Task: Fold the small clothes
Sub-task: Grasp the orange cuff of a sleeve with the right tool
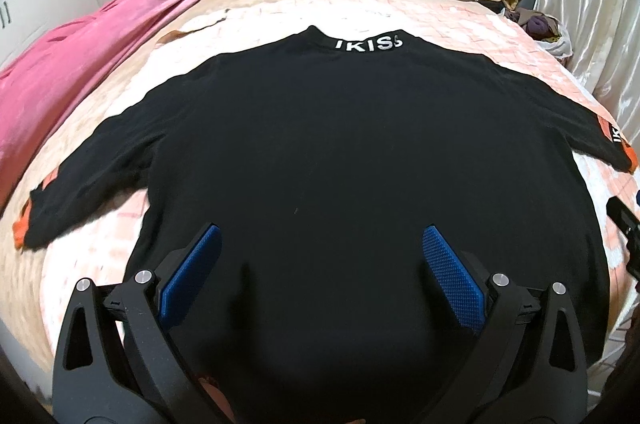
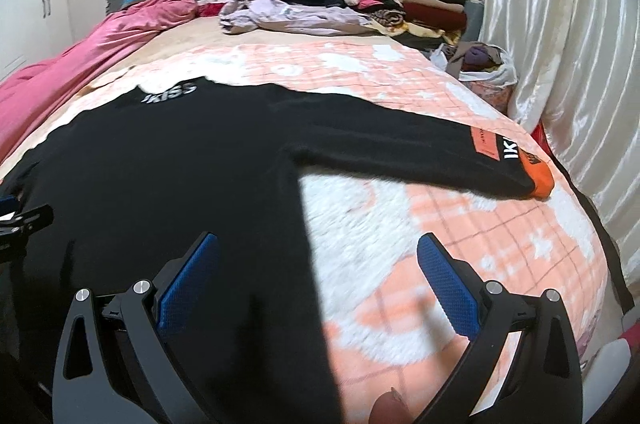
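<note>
My black sweater [image 1: 340, 152] lies flat, back up, on the bed [image 1: 248, 20], collar toward the upper middle of the frame and hem running down under my grippers. Its long axis is the sleeve span, stretching side to side across the picture. At the lower left edge the left sleeve [image 1: 80, 192] ends in an orange cuff, well apart from anything I hold. My left gripper [image 1: 320, 248] hangs spread wide and empty over the lower body of the sweater, near its middle. In the right wrist view, my right gripper [image 2: 318, 252] is likewise released, straddling the sweater's right side edge, one finger over black cloth, the other over the bed. The right sleeve [image 2: 400, 152] runs off toward the right of that frame. I judge that sleeve nearer my right gripper, so it suits the first fold inward.
</note>
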The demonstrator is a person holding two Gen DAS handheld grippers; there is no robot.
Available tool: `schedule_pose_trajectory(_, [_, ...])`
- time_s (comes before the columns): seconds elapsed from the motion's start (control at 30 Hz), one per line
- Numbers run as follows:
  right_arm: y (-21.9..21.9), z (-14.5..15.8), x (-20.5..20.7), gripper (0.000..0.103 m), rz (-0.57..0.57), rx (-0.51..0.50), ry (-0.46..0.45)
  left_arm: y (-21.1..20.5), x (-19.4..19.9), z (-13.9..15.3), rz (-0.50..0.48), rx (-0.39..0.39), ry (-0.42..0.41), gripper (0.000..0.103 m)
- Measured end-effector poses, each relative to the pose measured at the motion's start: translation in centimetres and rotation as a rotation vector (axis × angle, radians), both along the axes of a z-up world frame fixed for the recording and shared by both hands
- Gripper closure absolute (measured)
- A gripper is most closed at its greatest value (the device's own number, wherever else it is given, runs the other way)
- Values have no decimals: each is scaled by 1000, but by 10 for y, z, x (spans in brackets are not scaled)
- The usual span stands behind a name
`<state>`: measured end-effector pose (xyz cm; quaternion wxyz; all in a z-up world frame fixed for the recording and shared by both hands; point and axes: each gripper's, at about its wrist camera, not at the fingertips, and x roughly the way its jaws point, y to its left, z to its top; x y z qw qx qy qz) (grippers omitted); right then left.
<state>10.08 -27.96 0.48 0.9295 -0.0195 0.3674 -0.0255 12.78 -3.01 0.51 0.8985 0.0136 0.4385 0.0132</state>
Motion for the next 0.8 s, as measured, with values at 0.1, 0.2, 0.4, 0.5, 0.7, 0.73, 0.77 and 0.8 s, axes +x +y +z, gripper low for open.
schedule_pose_trajectory(0.1, [-22,0,20,4,-49,-12,-4,-7,15,-3,-14,8,8,8])
schedule_pose_trajectory(0.2, [-46,3,35,4,-97,-8,-9,-13,30,-5,-28,5,13,8])
schedule_pose_trajectory(0.4, [-117,9,66,4,-272,3,-9,-24,54,-9,-49,-4,15,8])
schedule_pose_trajectory(0.5, [-165,4,80,4,-370,85,30,-26,64,-12,-65,-39,16,8])
schedule_pose_trajectory(0.7, [-244,-17,103,4,-554,128,99,-37,84,-14,-73,-7,-11,8])
schedule_pose_trajectory(0.73, [-252,-20,104,4,-573,132,106,-38,86,-15,-76,-7,-11,8])
schedule_pose_trajectory(0.77, [-260,-22,107,4,-585,145,112,-39,88,-16,-80,-6,-11,8])
schedule_pose_trajectory(0.8, [-265,-24,108,4,-583,160,113,-39,91,-18,-81,-2,-8,8])
